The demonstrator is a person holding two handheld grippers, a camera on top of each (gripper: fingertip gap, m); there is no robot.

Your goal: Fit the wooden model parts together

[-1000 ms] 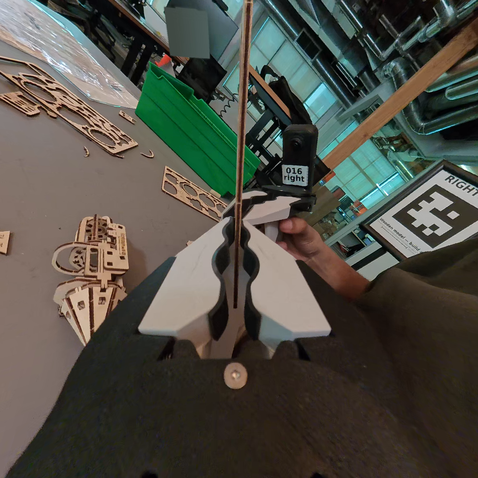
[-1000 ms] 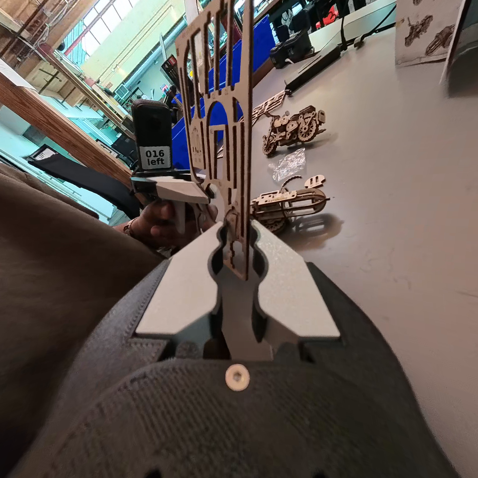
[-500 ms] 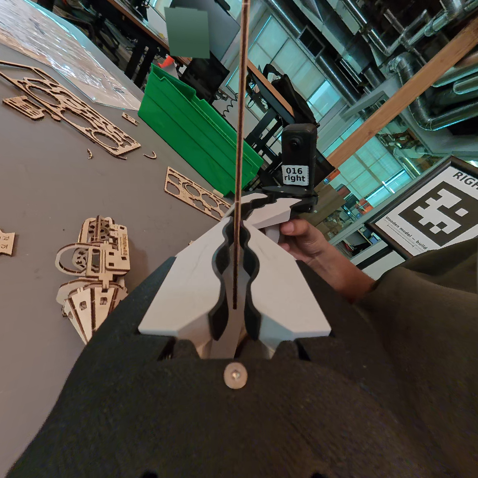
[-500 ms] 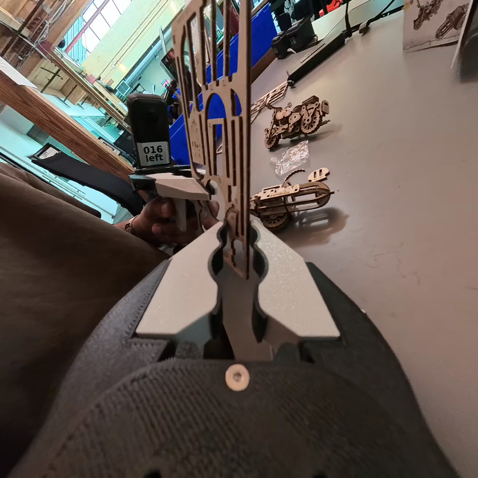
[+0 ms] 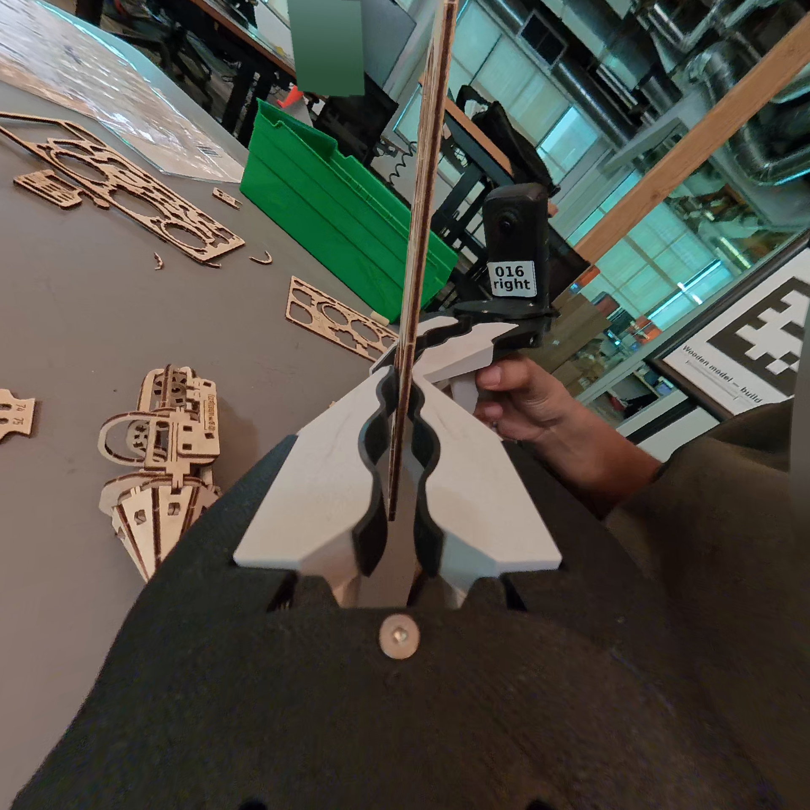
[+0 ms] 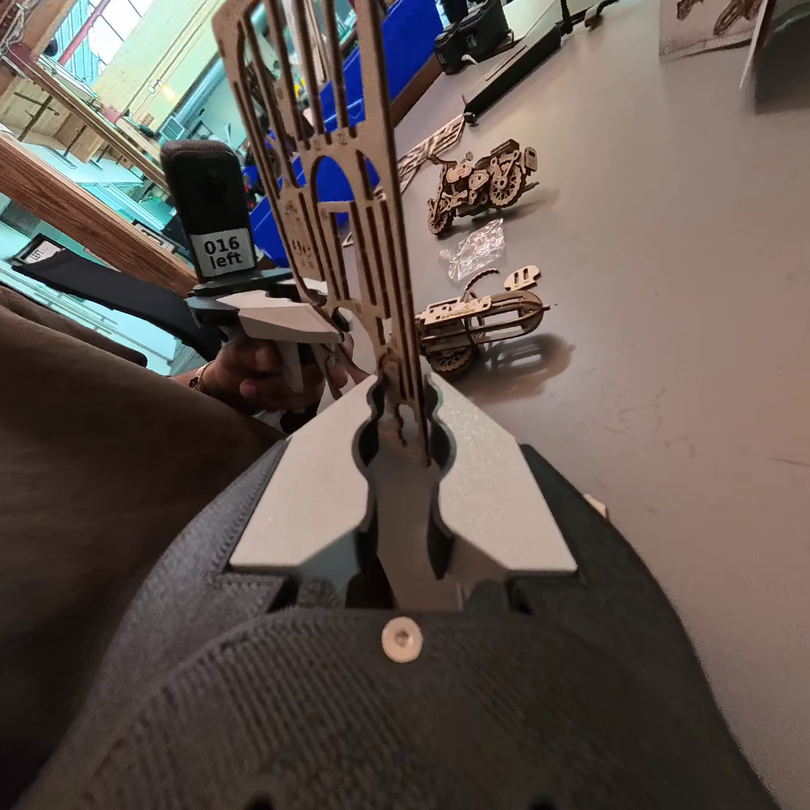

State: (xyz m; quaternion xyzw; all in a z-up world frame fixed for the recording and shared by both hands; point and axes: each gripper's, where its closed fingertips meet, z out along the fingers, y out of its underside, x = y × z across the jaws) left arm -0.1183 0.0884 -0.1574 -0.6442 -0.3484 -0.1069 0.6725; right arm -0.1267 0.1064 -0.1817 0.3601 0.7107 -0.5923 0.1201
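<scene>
both my claws are clamped on the same wooden parts sheet (image 5: 416, 271), held upright above the table (image 5: 109, 328). my left gripper (image 5: 401, 416) pinches its bottom edge; my right gripper (image 6: 405, 403) grips just beside it. the sheet's long axis runs straight up, away from both.

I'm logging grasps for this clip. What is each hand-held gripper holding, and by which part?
Both clamp one laser-cut wooden sheet at its lower end: the left hand-held gripper on its thin edge, the right hand-held gripper beside it.
</scene>
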